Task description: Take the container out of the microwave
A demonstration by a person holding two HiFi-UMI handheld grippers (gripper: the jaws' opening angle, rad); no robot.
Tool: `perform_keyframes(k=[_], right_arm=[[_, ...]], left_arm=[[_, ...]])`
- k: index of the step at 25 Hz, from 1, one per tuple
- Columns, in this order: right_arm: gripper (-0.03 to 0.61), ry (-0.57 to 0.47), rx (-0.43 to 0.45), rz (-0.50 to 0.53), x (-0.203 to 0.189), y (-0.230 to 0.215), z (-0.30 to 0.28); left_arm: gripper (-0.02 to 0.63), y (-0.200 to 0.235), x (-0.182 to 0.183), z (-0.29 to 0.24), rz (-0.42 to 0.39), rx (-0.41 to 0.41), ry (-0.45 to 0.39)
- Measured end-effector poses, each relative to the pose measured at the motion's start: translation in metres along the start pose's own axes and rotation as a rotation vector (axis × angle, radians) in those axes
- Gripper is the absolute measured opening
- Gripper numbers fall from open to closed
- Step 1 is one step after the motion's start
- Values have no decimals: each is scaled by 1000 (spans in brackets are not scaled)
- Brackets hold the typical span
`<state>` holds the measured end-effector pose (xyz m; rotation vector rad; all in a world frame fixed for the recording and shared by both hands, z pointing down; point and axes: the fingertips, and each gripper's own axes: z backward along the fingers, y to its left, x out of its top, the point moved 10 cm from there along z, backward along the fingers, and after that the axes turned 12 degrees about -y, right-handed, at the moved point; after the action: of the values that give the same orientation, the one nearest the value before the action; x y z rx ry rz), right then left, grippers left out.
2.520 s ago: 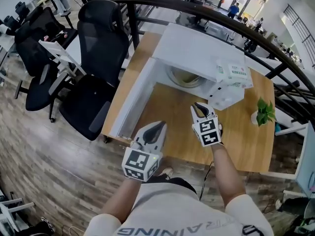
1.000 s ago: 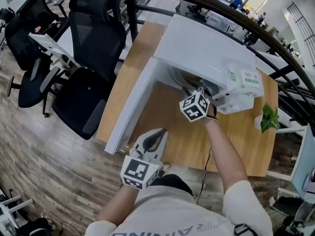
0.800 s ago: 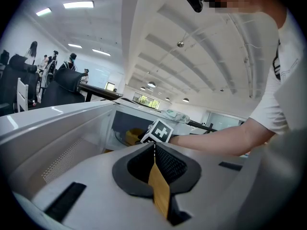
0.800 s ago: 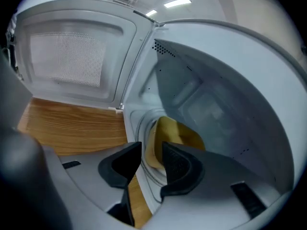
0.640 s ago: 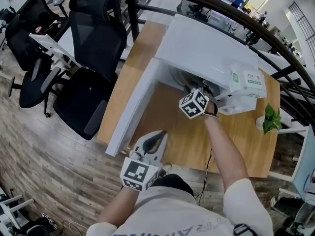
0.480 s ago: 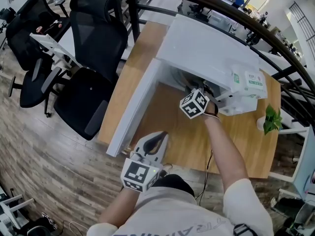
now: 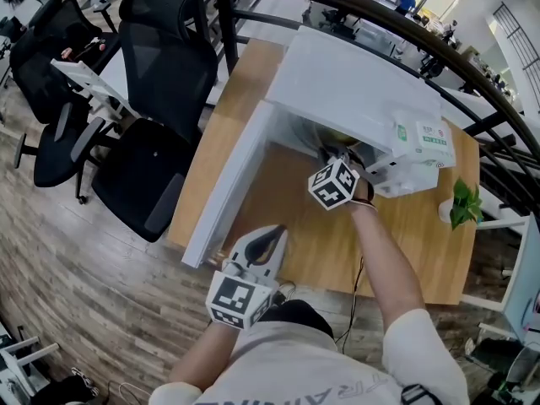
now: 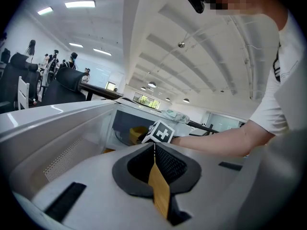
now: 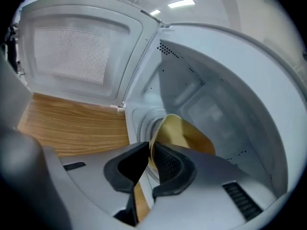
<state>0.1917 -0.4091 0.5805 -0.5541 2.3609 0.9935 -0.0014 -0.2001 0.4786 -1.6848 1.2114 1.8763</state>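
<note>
One wooden table point(image 7: 422, 234) is seen across the middle of the head view, with black office chairs point(image 7: 164, 66) parked off its edge at the upper left. A white microwave point(image 7: 346, 83) is set on the table's far part, and its door point(image 7: 228, 184) is swung wide open toward the lower left of the frame. A white carton with green print point(image 7: 422, 137) is laid on the microwave's right top corner.

The right gripper point(image 9: 149, 150) is reached into the open cavity at the centre of the head view. Its jaws have just been closing, and its pads are pressed on the near rim of the yellow container point(image 9: 184, 138), which is tilted up on the turntable inside the microwave. The container is seen in the head view as a yellowish edge point(image 7: 337, 136) just under the microwave's top.

The left gripper point(image 8: 154, 145) is held low at the lower centre, over the table's near edge, with its jaws brought together and nothing between them.

A small potted plant point(image 7: 462, 202) is stood at the table's right edge.
</note>
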Motion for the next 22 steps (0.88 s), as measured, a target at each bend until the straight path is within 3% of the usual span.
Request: perform_keyframes(k=[17,22], right_arm=[[49,-68,140,22,22,33,79],[46,-84,182,-21,17,45,109]], left_arm=[[35,-24,12,14,-28,-20,-49],[35,-31,12,21,-33,-14,-65]])
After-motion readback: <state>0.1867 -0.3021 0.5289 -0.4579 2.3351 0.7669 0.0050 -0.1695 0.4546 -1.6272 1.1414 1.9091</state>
